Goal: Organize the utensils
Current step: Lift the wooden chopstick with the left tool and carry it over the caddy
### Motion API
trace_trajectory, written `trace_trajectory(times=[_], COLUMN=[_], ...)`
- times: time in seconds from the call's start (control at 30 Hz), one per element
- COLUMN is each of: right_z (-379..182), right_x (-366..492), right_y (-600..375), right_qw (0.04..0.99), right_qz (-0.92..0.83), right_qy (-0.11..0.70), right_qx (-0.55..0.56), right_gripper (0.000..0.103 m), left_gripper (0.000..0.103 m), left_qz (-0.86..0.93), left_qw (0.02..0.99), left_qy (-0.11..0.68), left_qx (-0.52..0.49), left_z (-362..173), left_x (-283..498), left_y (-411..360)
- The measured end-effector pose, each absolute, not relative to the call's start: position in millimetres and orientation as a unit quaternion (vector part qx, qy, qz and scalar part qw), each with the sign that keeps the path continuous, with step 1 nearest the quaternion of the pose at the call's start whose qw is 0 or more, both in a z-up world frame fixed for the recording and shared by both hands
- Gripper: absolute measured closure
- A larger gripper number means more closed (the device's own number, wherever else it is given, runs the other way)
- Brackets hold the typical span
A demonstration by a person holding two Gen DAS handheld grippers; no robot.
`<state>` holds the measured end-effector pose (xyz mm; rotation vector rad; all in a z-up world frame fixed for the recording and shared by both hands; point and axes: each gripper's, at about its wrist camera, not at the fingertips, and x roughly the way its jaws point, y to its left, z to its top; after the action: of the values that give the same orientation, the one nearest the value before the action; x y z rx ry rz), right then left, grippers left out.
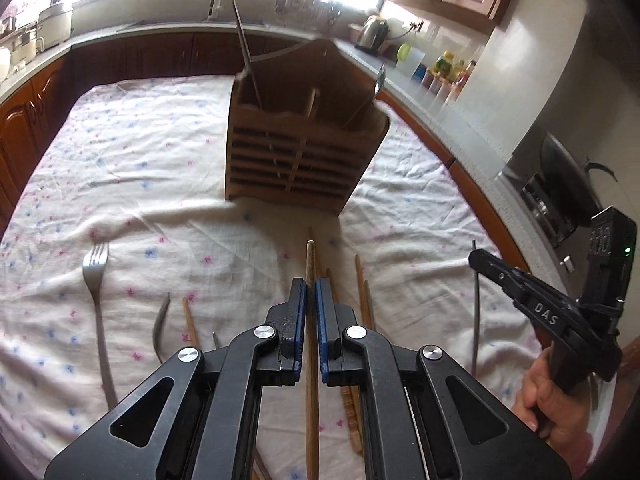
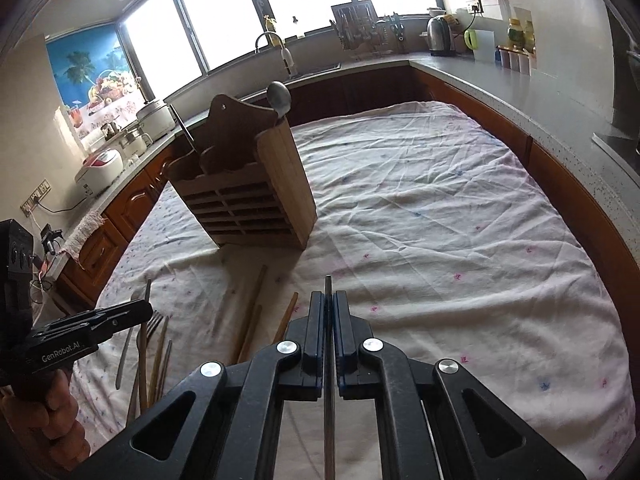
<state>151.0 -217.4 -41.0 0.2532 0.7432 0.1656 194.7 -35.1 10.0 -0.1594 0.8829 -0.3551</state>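
A slatted wooden utensil holder stands on the flowered cloth; it also shows in the right wrist view. A metal chopstick leans in its left slot and a spoon in its right. My left gripper is shut on a wooden chopstick, short of the holder. My right gripper is shut on a metal chopstick; it shows at the right of the left wrist view. A fork, metal pieces and wooden chopsticks lie on the cloth.
The cloth-covered table is ringed by kitchen counters. A kettle, jars and a knife rack stand on the far counter, a sink tap under the window, rice cookers at left, a stove at right.
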Motion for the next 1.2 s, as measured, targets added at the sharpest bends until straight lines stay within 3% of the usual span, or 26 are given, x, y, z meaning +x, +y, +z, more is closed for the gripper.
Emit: trace_trajectory(times=[0.5, 1.2], right_z=[28, 53], right_x=[109, 100], right_y=[-211, -207], right_qw=[0.95, 0.959], right_qz=[0.095, 0.102], right_qy=[0.274, 0.237], right_qx=[0.121, 0.118], right_gripper=[0.099, 0.099], left_gripper=[0.099, 0.099], left_qz=[-0.18, -0.175], left_qw=[0.916, 0.931], left_qy=[0.343, 0.296], left_qx=[-0.101, -0.121], left_z=[70, 93], left_x=[150, 143], left_y=[-4, 13])
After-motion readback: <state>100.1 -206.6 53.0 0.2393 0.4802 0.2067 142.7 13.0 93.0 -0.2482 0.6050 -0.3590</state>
